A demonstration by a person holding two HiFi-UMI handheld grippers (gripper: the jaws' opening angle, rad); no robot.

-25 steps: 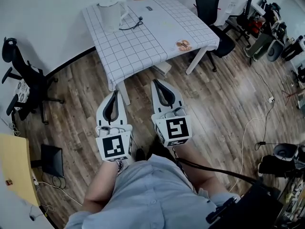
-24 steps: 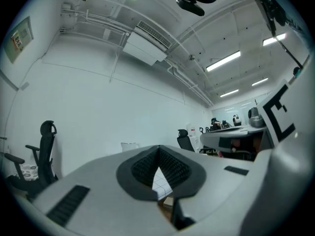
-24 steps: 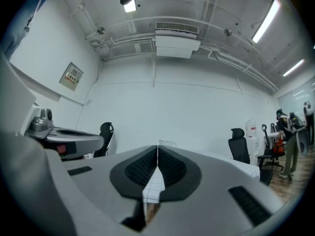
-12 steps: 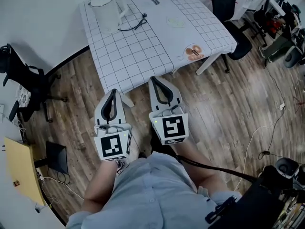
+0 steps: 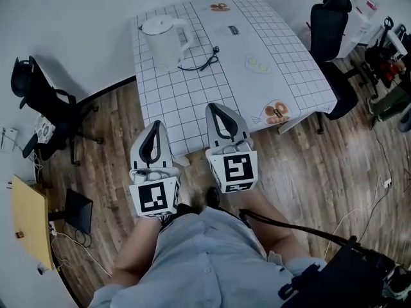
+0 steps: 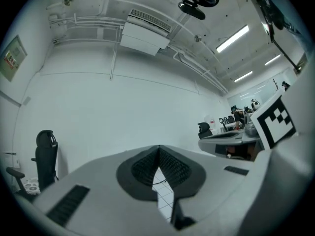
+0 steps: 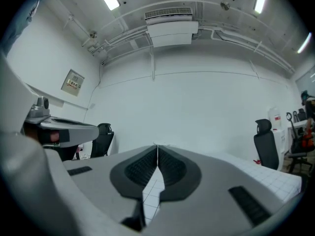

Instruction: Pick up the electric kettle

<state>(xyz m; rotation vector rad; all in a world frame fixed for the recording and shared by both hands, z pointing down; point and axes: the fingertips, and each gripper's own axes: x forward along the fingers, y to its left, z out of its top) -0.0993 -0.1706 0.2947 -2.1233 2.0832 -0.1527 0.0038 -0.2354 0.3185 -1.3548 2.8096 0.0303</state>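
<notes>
Electric kettle (image 5: 162,43) stands upright on the far left corner of the table (image 5: 192,92). It is white, with its lid on and its handle turned to the right. A black cord (image 5: 204,63) lies curled on the checked cloth just beside it, on the handle side.

Both grippers are well apart from the kettle, at the near end of the table, and are held side by side and level. In the head view their tips overlap the near edge of the cloth.

The left gripper (image 5: 156,124) has its jaws together. In the left gripper view its dark ribbed pads (image 6: 170,168) meet at the tip with nothing between them. Only a sliver of checked cloth shows through the gap lower down.

The right gripper (image 5: 215,106) is closed in the same way. In the right gripper view its pads (image 7: 172,168) are pressed together along a thin line, and it holds nothing.

Neither gripper touches the kettle, the cord or the table. Each carries its marker cube (image 5: 154,197) at the rear, close to the person's forearms.

A black office chair (image 5: 40,101) stands on the wooden floor (image 5: 96,165) left of the table.
</notes>
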